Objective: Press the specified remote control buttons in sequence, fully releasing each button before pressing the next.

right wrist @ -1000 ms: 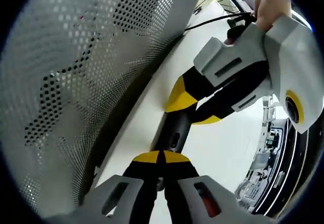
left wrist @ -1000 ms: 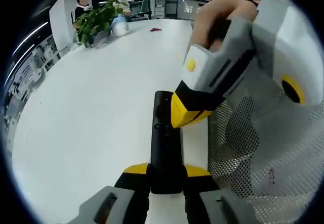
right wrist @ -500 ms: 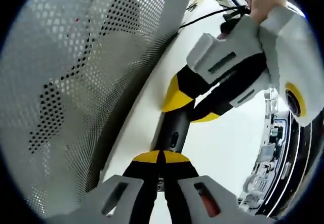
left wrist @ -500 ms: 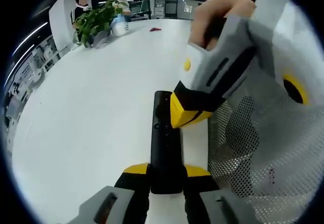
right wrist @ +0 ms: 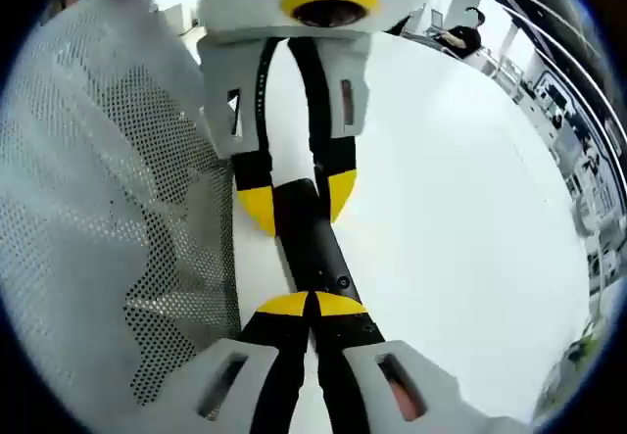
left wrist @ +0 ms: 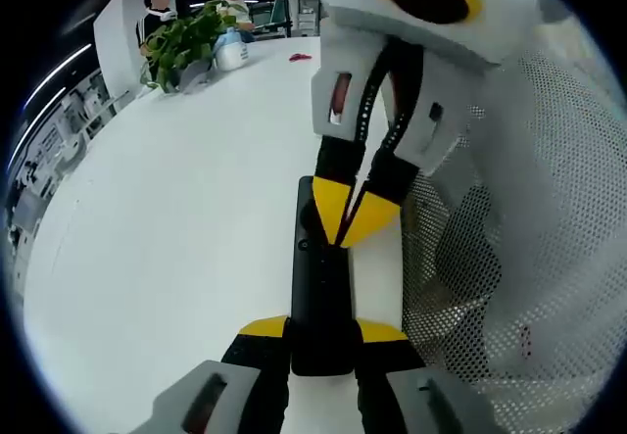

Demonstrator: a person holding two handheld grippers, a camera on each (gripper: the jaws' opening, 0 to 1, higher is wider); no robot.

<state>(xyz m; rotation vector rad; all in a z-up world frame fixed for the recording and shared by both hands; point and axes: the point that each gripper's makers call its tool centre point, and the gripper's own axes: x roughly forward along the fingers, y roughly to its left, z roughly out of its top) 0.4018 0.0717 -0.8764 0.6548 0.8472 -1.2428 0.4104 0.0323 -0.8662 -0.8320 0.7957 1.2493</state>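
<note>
A long white table (left wrist: 176, 218) runs off toward a potted plant (left wrist: 186, 42) at the far end of an open office. In the left gripper view, the left gripper (left wrist: 321, 341) pinches the near end of the black remote control (left wrist: 319, 277) between its yellow tips, and the remote lies along the table straight ahead of the jaws. Just beyond, the right gripper (left wrist: 345, 218) has swung round from a slanted approach to stand nearly upright, its tips pressed together and bearing down on the remote's far half. A white mesh screen (left wrist: 529, 238) stands close on that side.

Over to the right gripper view: the right gripper's own tips (right wrist: 312, 307), closed into one point, sit right on the remote (right wrist: 312, 248), beside a small round button (right wrist: 343, 282). The left gripper (right wrist: 294, 199) clamps the remote's other end. That reads as a press under way; a full lift-off should come next.
</note>
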